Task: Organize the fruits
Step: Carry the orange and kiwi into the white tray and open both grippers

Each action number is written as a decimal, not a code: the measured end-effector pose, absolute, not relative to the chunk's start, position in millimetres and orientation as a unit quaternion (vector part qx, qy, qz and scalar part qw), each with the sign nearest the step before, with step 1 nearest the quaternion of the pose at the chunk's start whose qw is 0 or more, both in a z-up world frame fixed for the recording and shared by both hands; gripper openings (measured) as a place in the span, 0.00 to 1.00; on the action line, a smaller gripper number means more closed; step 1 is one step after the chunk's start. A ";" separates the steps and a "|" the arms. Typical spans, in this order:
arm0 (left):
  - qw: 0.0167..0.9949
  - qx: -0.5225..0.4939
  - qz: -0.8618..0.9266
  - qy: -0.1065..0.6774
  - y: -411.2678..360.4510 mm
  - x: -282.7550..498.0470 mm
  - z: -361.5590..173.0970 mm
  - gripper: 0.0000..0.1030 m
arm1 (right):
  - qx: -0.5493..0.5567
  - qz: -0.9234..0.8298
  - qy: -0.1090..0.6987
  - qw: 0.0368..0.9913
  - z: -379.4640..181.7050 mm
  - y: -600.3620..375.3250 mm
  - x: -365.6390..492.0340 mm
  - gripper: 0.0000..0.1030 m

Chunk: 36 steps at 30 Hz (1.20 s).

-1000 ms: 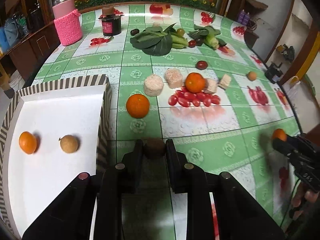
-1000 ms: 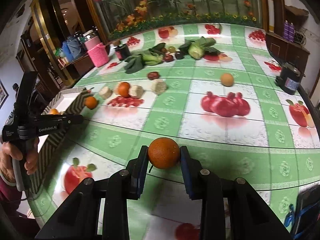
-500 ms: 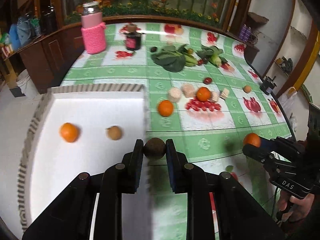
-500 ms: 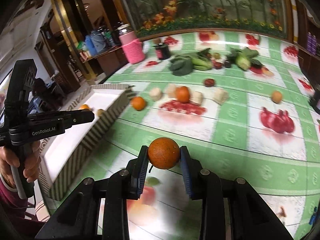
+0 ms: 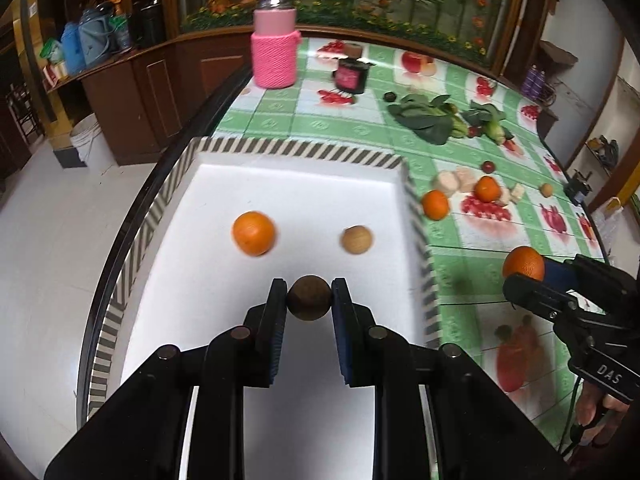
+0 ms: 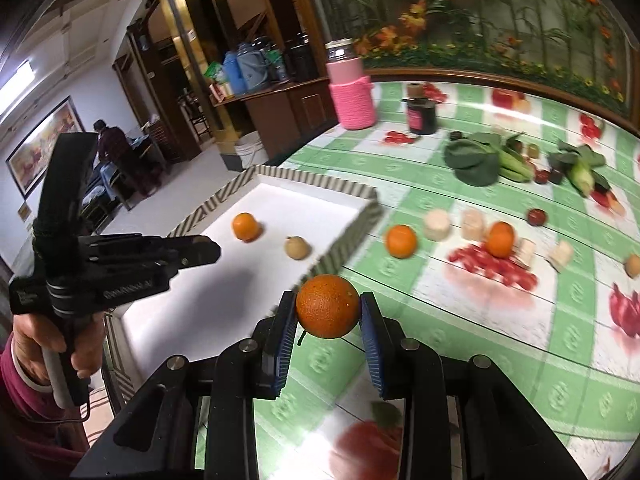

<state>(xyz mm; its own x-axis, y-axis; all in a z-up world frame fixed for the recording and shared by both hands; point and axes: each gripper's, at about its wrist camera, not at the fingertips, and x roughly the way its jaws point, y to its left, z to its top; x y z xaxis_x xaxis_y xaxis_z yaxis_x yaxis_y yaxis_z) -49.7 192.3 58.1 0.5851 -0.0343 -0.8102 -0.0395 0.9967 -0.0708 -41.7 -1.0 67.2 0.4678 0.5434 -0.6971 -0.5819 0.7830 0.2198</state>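
My left gripper (image 5: 309, 298) is shut on a small dark brown round fruit (image 5: 309, 299) and hangs over the white tray (image 5: 296, 148) with a striped rim. Inside the tray lie an orange (image 5: 254, 233) and a tan round fruit (image 5: 357, 240). My right gripper (image 6: 327, 307) is shut on an orange (image 6: 327, 306) above the green tablecloth, just right of the tray's near corner (image 6: 340, 256). In the right wrist view the left gripper (image 6: 200, 249) reaches over the tray. Two more oranges (image 6: 401, 241) (image 6: 500, 239) rest on the table.
On the table stand a pink knitted jar (image 5: 274, 42) and a dark jar (image 5: 352, 74); leafy greens (image 5: 428, 120), pale blocks (image 5: 452, 178), a dark red fruit (image 5: 488, 166) and a small tan fruit (image 5: 545, 190) lie there. The tray sits at the table's left edge above white floor (image 5: 48, 240). A person (image 6: 112, 148) stands far off.
Both grippers have swung left toward the tray with their fruit. The left one went from the tray's right rim to over its inside; the right one has come up beside the tray's corner.
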 end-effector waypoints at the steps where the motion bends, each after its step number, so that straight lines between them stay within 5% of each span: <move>1: 0.888 -0.041 0.005 0.458 195.3 -48.4 54.3 0.19 | -0.026 0.332 0.399 0.854 66.6 4.0 -40.7 0.31; 36: 0.863 -0.061 0.042 0.500 234.5 -22.3 15.1 0.19 | -0.141 0.375 0.449 0.799 18.4 118.8 -13.1 0.32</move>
